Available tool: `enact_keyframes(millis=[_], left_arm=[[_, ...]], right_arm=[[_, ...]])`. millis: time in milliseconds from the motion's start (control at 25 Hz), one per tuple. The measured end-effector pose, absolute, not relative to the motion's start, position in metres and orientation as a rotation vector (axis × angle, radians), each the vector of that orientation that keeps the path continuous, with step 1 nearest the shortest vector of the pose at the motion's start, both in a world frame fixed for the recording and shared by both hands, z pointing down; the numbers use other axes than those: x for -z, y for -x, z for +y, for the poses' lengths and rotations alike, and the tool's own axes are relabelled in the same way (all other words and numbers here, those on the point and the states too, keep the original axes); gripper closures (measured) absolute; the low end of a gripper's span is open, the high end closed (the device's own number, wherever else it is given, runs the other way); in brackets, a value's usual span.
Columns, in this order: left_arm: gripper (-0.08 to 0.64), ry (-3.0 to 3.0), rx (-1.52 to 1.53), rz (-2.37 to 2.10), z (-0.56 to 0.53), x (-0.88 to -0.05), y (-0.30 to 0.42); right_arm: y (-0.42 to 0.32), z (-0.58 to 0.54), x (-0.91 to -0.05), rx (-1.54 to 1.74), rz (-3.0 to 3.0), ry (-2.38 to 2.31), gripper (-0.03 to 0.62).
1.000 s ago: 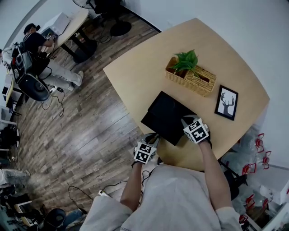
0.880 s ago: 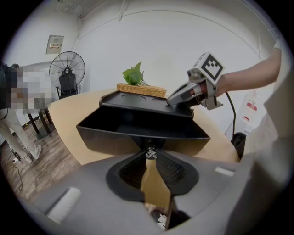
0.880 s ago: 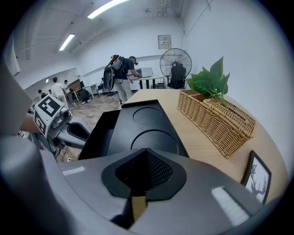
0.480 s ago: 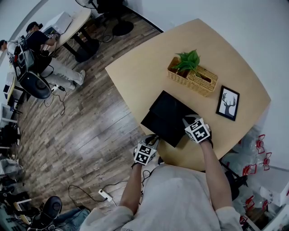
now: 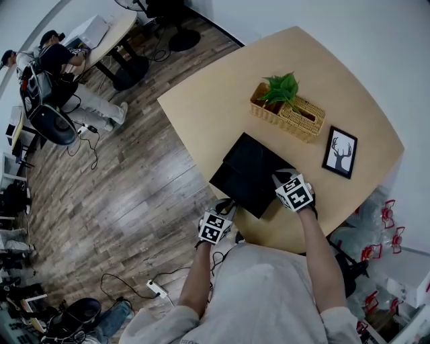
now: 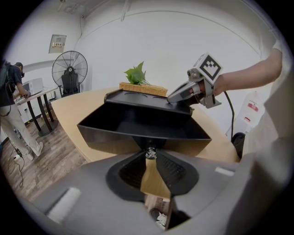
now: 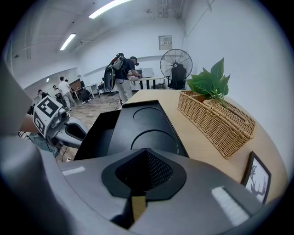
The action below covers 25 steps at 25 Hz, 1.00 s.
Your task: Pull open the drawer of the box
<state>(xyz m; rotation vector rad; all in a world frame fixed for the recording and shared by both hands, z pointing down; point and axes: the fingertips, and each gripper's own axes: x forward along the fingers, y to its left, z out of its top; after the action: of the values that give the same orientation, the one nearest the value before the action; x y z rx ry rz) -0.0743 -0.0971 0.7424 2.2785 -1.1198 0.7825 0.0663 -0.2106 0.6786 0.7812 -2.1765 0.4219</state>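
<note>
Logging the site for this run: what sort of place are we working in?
Probably a shared office or lab workroom. Beyond the light wooden table there is a wood-plank floor, a person busy at another desk, and a standing fan under ceiling strip lights.

A pale wooden table (image 5: 201,101) carries a wicker basket (image 5: 299,121) near its far edge, with a green plant (image 5: 281,87) at one end. A black-framed deer picture (image 5: 339,152) sits just beside it, toward the right edge. Beyond, on the plank floor (image 5: 121,188), a person (image 7: 124,69) stands at a desk near a pedestal fan (image 7: 176,62).
</note>
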Motion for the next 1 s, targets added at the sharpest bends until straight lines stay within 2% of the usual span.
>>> enact_keyframes(millis=[1000], left_arm=[[0.419, -2.257, -0.788, -1.144, -0.076, -0.745, 0.089]], right_arm=[[-0.067, -0.212, -0.678, -0.422, -2.162, -0.787, 0.591]])
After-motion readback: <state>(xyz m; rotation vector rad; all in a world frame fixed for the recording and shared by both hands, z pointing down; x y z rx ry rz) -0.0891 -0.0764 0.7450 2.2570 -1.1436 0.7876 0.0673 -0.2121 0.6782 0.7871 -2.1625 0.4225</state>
